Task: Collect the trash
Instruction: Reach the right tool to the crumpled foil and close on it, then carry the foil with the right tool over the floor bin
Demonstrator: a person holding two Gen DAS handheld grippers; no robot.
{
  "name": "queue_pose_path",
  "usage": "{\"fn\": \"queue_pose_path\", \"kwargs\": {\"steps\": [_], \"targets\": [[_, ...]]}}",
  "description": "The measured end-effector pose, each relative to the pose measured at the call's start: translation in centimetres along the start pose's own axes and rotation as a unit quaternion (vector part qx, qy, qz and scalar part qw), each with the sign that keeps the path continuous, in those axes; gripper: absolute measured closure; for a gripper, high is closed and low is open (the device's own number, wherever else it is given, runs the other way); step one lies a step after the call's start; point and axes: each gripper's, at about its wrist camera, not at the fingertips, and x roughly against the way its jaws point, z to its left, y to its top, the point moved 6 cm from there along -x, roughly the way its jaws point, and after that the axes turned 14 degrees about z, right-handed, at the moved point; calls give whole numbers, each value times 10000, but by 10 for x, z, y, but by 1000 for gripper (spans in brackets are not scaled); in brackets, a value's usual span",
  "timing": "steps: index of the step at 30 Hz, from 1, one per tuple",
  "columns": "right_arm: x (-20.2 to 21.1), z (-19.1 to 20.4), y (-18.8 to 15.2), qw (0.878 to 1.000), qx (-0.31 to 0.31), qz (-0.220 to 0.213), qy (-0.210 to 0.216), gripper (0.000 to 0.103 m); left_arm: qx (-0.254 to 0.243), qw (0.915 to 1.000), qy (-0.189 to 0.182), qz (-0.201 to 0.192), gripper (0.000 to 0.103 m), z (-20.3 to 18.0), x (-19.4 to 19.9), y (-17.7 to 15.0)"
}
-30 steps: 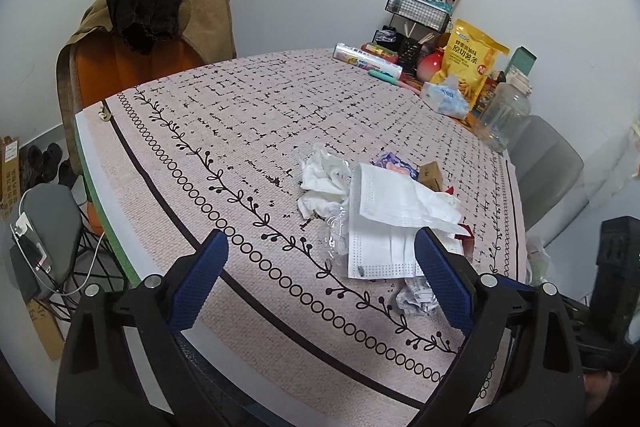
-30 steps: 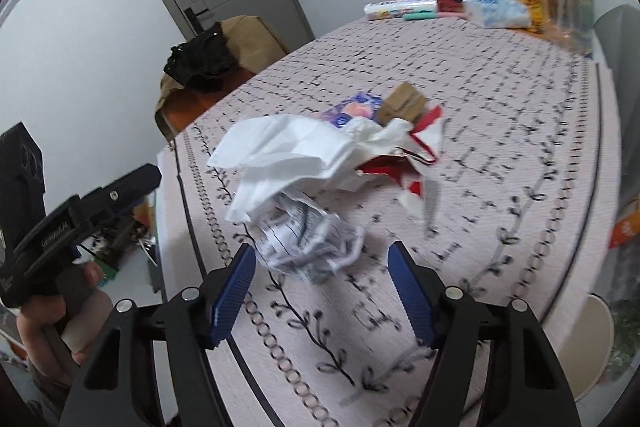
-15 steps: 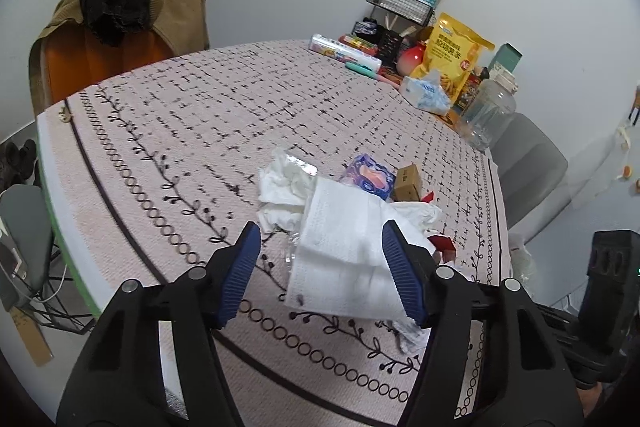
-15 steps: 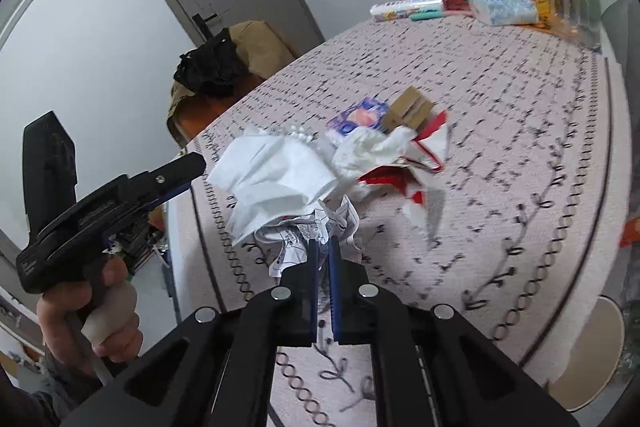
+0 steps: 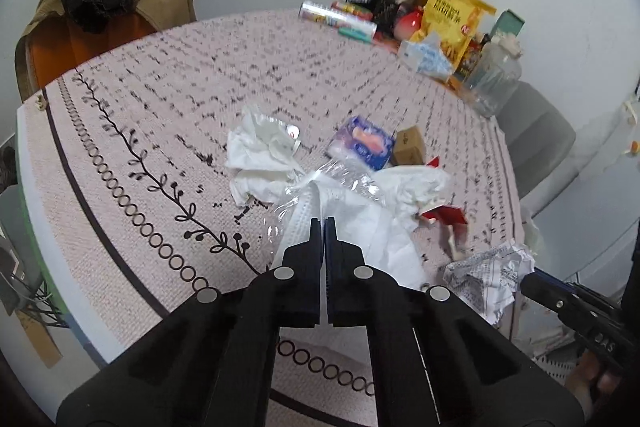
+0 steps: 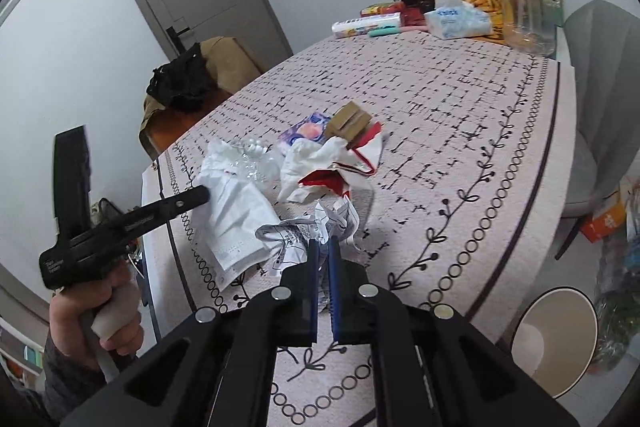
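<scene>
A heap of trash lies on the patterned tablecloth (image 5: 168,99): a white face mask (image 5: 372,231) under clear plastic wrap (image 5: 348,179), crumpled tissue (image 5: 260,155), a purple packet (image 5: 362,143), a small brown box (image 5: 410,145) and a red-and-white wrapper (image 5: 444,215). My left gripper (image 5: 323,223) is shut on the near edge of the mask and plastic. In the right wrist view the mask (image 6: 236,223) bunches at the left gripper (image 6: 200,194). My right gripper (image 6: 323,245) is shut on a crumpled printed paper (image 6: 304,227), held near the table's edge apart from the heap.
A white bin (image 6: 556,339) stands on the floor at the lower right, beside a grey chair (image 6: 600,99). A yellow snack bag (image 5: 456,15), a tissue pack (image 5: 424,55) and a clear jar (image 5: 496,75) crowd the far end. A clothes-draped chair (image 5: 100,11) stands far left.
Both grippers went from open to shut. The left one moved in and closed on the mask, bunching it. The right one closed on the crumpled paper and drew it away from the heap.
</scene>
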Motion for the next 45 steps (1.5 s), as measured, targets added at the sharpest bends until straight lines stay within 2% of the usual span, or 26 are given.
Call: {"fn": "queue_pose_path", "kwargs": {"steps": [11,20,32,45], "targets": [[43,-14,1,9986,-154,-493,-89,98,-300,9963,-289,-756,101,-34,73,16],[75,-45,-5,9953,-432,-821,-288,98,-740,9920,-499,-898,101,-88,81,26],[117,-112,-23,9844,-1093,-1125,-794,98,-1449,9807,-1100,-711,101,-187,64,31],[132,-209,-66,9599,-2082,-1182,-1458,98,-2152,9669,-1374,-43,101,-293,-2,6]]}}
